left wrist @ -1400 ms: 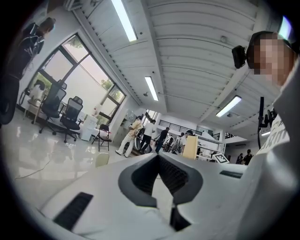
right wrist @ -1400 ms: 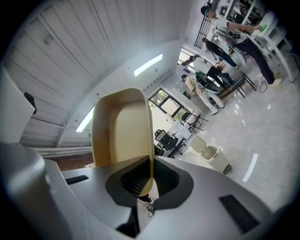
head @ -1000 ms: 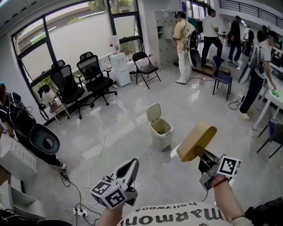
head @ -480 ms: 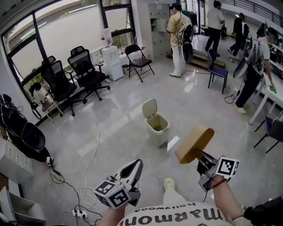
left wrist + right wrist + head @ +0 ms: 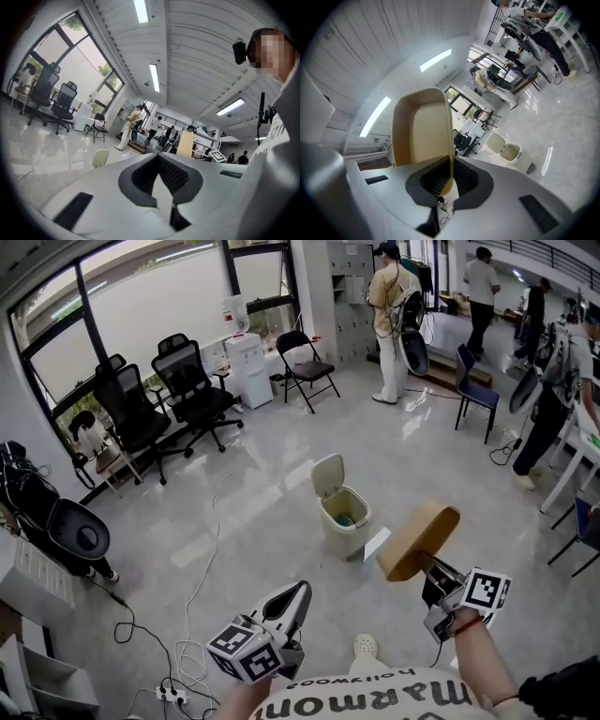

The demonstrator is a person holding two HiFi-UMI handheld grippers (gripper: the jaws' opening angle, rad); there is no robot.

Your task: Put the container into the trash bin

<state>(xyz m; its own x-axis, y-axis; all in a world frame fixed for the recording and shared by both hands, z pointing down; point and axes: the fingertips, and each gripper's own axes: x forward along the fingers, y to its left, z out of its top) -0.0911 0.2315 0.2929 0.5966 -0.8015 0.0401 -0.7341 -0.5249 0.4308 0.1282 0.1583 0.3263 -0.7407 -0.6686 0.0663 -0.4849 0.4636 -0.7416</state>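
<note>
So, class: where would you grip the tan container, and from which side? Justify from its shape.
Pinch the thin side wall at the rim of the container, coming in edge-on, as the right gripper does. The wall fits between the jaws, while the body looks too wide.

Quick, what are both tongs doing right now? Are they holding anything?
Left tongs: closed, holding nothing.
Right tongs: closed on the tan container.
</note>
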